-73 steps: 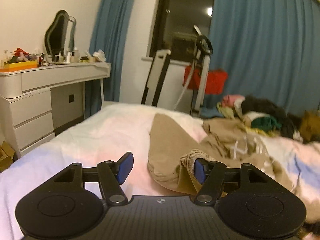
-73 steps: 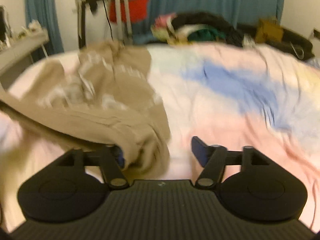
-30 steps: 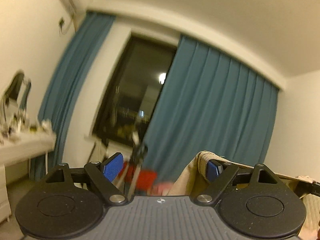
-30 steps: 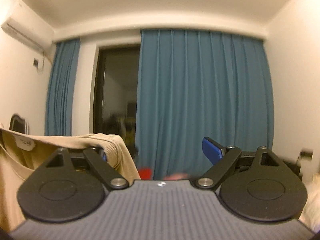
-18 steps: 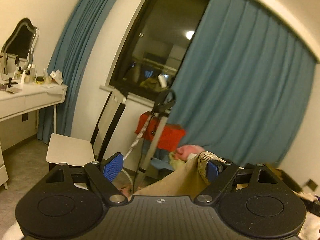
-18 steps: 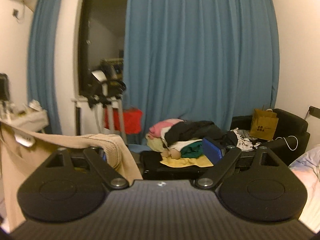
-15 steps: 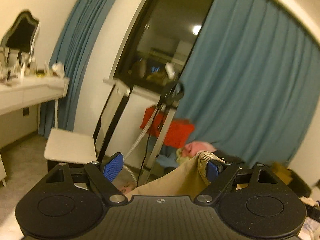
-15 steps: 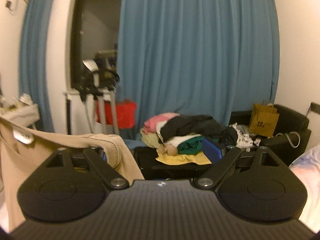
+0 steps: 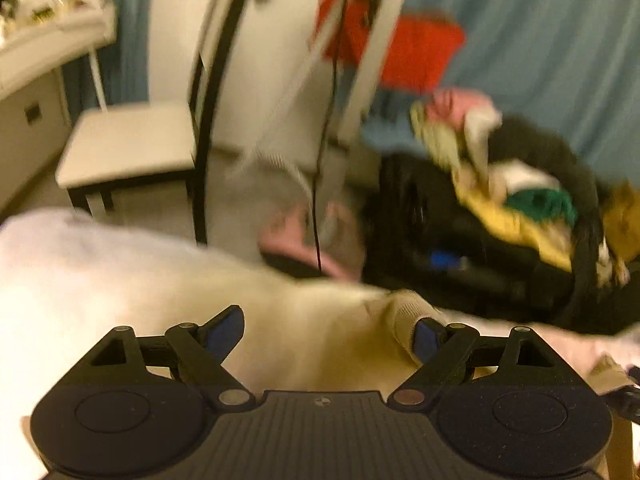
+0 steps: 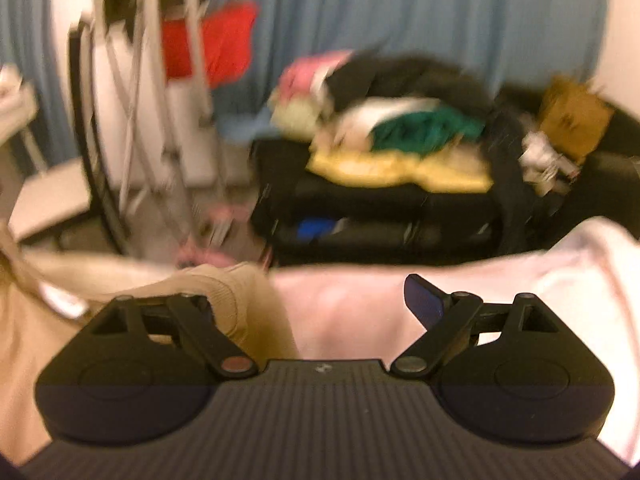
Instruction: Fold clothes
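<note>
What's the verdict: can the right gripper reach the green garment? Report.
Probably not: the green garment lies beyond the bed edge, and the right gripper has the tan garment draped over one finger.

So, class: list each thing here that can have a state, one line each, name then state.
Left gripper: jaws wide, beige top's ribbed edge hooked over one finger.
Right gripper: jaws wide, same top draped over one finger.
Beige top: unfolded, slung between both grippers.
Clothes pile: heaped, unfolded.
Curtain: drawn.

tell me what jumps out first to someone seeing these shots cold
A tan sweatshirt hangs hooked over one finger of each wide-spread gripper, above the pale bedding. Behind, a bright heap of clothes tops a black suitcase, and something red hangs against the blue curtain.
</note>
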Action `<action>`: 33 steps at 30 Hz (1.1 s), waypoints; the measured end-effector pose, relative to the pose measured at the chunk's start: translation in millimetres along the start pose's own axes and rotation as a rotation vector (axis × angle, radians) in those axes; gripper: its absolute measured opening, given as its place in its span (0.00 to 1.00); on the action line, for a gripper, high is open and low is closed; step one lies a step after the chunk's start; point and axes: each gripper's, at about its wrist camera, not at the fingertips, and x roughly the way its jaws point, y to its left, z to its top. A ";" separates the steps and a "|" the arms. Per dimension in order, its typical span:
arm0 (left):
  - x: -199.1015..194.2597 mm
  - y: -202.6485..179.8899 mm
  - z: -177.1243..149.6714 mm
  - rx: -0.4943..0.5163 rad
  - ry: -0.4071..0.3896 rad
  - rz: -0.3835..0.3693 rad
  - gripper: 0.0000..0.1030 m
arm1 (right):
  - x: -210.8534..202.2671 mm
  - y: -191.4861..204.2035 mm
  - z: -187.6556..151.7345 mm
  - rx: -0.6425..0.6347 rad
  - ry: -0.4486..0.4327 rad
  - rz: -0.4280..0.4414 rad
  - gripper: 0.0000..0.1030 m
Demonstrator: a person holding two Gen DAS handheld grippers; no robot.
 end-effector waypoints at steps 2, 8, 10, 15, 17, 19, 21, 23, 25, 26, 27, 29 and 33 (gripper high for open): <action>1.6 -1.4 -4.0 0.031 0.059 0.015 0.90 | 6.6 5.2 -3.6 -0.042 0.053 0.047 0.86; -30.4 -14.3 -6.6 0.155 0.094 0.046 0.98 | -21.3 10.7 1.2 -0.012 0.126 0.176 0.86; -54.1 -17.3 -10.2 0.166 0.069 0.031 0.99 | -40.4 10.0 5.1 0.003 0.116 0.198 0.86; -132.4 -25.0 -36.6 0.176 -0.020 -0.001 0.99 | -103.9 8.7 -4.3 0.024 0.039 0.180 0.86; -170.0 -25.9 -56.2 0.168 -0.065 -0.021 0.99 | -140.5 8.7 -16.4 0.042 -0.002 0.177 0.86; -204.2 -25.0 -77.0 0.166 -0.105 -0.026 0.99 | -175.1 9.1 -29.9 0.060 -0.041 0.171 0.86; -242.8 -21.4 -101.2 0.161 -0.149 -0.025 0.99 | -213.9 10.3 -47.6 0.073 -0.078 0.171 0.86; -276.7 -17.0 -124.6 0.147 -0.182 -0.035 0.99 | -252.3 11.0 -67.3 0.089 -0.118 0.179 0.86; -304.7 -10.4 -148.3 0.120 -0.210 -0.050 0.99 | -289.4 10.5 -87.6 0.099 -0.162 0.183 0.86; -316.9 -5.9 -160.7 0.100 -0.222 -0.059 0.99 | -306.8 10.3 -98.3 0.106 -0.186 0.181 0.86; -329.1 -1.5 -173.1 0.079 -0.234 -0.068 0.99 | -323.8 10.2 -109.1 0.114 -0.209 0.178 0.86; -347.4 13.5 -198.9 0.015 -0.246 -0.096 0.99 | -356.0 9.7 -132.1 0.133 -0.255 0.174 0.86; -360.2 47.3 -242.0 -0.146 -0.246 -0.148 0.97 | -401.2 6.5 -185.2 0.200 -0.325 0.185 0.86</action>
